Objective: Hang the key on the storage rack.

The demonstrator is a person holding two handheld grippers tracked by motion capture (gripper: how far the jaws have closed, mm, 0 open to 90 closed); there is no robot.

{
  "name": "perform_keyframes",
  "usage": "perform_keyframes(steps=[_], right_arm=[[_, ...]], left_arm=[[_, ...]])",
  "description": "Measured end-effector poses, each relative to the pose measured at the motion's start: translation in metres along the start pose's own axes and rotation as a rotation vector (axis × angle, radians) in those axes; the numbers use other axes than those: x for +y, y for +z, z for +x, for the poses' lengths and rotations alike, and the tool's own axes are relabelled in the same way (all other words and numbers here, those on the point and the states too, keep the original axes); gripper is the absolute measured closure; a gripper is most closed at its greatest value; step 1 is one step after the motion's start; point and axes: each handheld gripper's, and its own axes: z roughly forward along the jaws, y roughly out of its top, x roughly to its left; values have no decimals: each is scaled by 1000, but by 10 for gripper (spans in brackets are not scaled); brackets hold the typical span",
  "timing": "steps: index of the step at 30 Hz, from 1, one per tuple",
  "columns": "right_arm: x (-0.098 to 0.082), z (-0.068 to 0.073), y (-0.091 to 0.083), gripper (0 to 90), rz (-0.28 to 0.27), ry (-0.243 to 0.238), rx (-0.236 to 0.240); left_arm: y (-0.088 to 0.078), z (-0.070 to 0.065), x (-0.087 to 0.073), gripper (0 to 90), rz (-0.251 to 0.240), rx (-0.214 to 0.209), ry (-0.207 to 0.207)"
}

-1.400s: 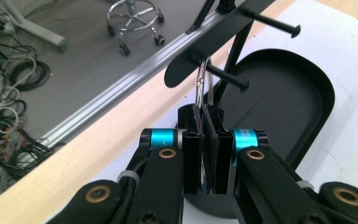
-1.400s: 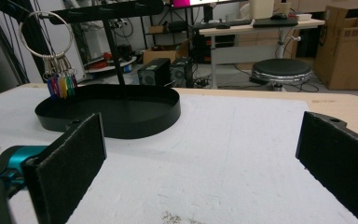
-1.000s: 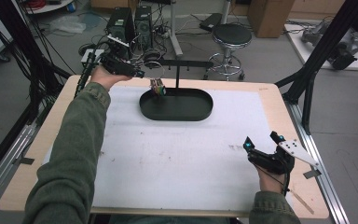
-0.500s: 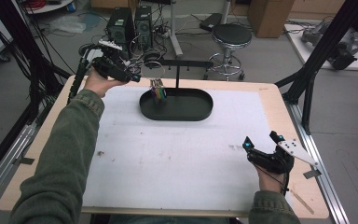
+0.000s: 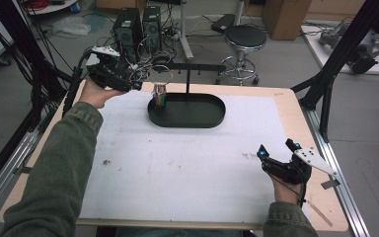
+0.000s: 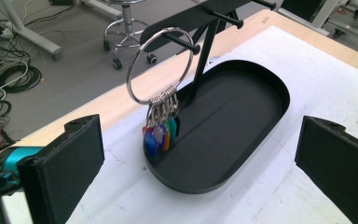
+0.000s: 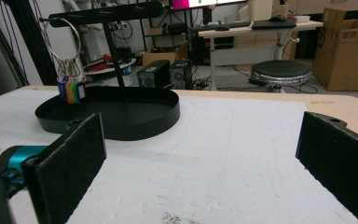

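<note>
Your key ring (image 6: 158, 65) already hangs on the stand's peg (image 6: 182, 43) at upper centre, and your left tool (image 5: 137, 86), jaws just opened wide and empty, sits beside it; only pulling clear looks left.

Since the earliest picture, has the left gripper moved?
Yes. The left gripper has drawn back left, away from the key ring hanging on the stand; its jaws have just opened, empty.

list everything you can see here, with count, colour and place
key ring: 1, silver, hanging on a peg of the stand
key tags: several, blue, orange, green, hanging from the ring over the tray's end
stand: 1, black, rising from the tray
tray: 1, black oval, far middle of the table
table: 1, wood with white mat
stool: 1, black, floor beyond
left tool: 1, black, open, beside the ring
right tool: 1, black, open, near right
</note>
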Motion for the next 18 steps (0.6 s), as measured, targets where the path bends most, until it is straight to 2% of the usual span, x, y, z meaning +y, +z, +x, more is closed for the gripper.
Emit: perform_keyframes(steps=[12,18], right_arm=[[0,2,0,5,2,-5,2],[1,4,1,5,2,-11,6]], left_arm=[[-31,-4,-22,17,-62,23,-9],[-45,-7,-32,17,-81,52,5]])
